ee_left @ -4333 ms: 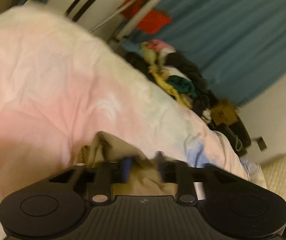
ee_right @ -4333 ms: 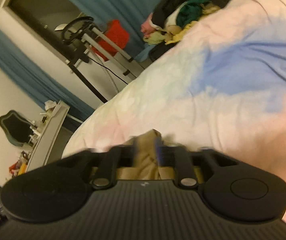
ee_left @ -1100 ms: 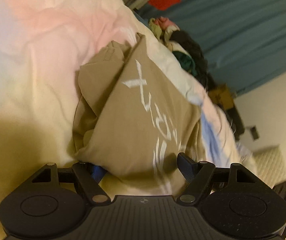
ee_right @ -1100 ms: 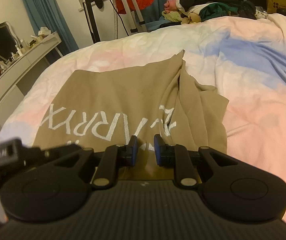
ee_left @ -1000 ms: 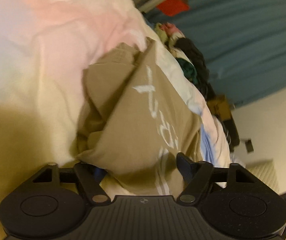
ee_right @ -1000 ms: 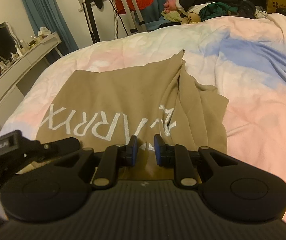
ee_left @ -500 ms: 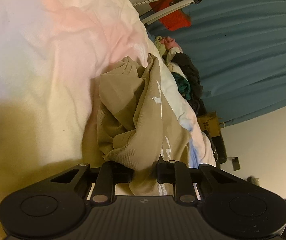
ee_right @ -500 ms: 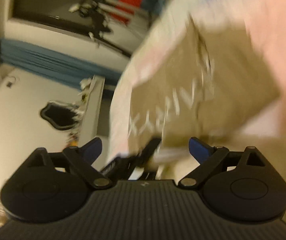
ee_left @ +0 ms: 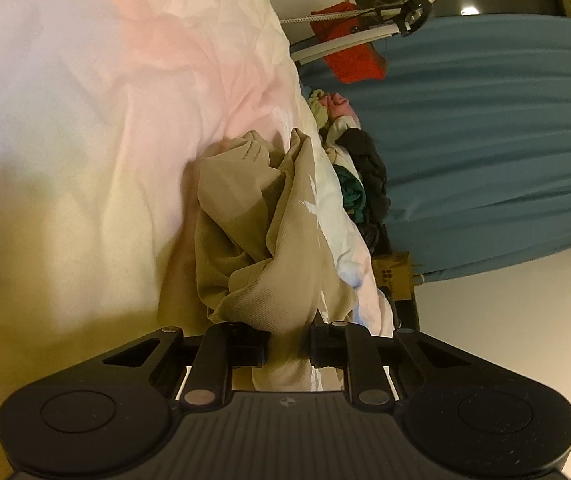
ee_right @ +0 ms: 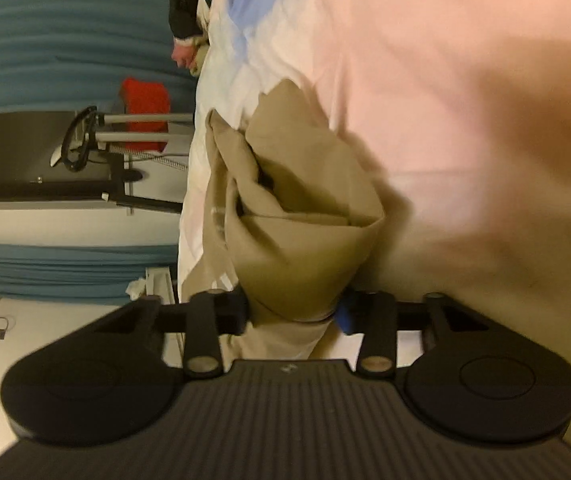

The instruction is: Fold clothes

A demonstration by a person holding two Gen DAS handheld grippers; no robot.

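A tan shirt point(ee_left: 269, 248) with white lettering lies bunched on the pastel bed cover point(ee_left: 85, 120). My left gripper point(ee_left: 287, 344) has a ribbed fold of the shirt pinched between its fingers, and its jaws are closing on it. In the right wrist view, rolled onto its side, the same tan shirt point(ee_right: 305, 216) forms a thick rolled bundle. My right gripper point(ee_right: 293, 312) holds that bundle between its fingers, the jaws closing, with the cloth filling the gap from pad to pad.
A heap of loose clothes point(ee_left: 357, 168) sits at the far end of the bed, in front of a blue curtain point(ee_left: 485, 140). A rack with a red cloth point(ee_right: 145, 108) stands beside the bed. A cardboard box point(ee_left: 395, 276) is on the floor.
The left jaws went from wide around the flat shirt to pinched on its edge, bunching it. The right gripper opened, rolled onto its side, sank and closed around a bundle.
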